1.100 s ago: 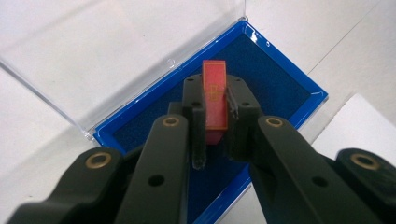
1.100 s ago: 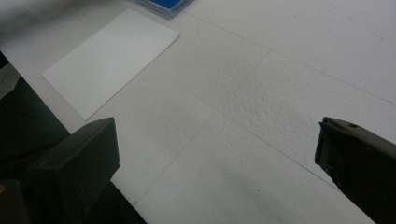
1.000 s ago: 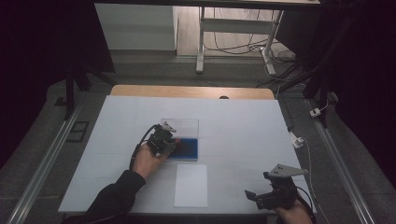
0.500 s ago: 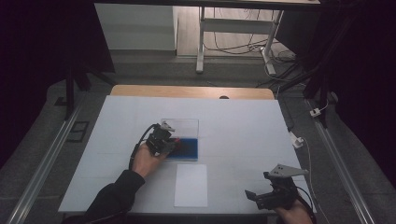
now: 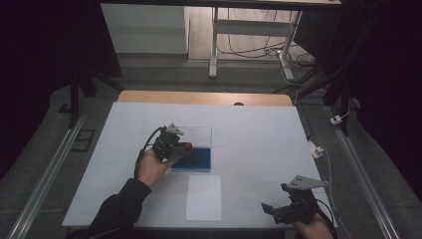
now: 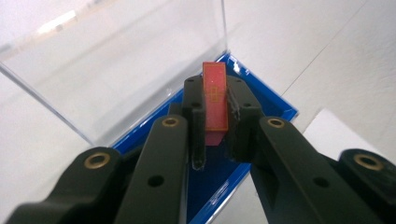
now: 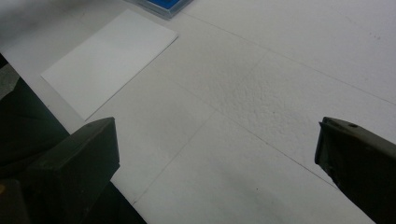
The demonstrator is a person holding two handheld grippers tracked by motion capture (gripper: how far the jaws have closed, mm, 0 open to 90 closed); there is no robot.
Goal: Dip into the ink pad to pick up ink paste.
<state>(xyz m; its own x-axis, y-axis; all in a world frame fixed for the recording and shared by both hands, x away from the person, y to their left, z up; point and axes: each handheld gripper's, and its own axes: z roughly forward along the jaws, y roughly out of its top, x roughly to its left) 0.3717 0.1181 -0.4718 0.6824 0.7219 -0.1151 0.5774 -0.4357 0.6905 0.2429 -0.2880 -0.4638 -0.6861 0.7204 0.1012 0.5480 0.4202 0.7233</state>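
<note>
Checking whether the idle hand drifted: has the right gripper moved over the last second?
No. In the high view the right gripper sits at the same spot right of the white paper sheet, near the table's front edge.

Showing no readable words, numbers or brand names anywhere. Carrying only a faint, thin square outline crossed by fine lines on the red block, too small to read, pointing toward 12 o'clock in the left gripper view.
</note>
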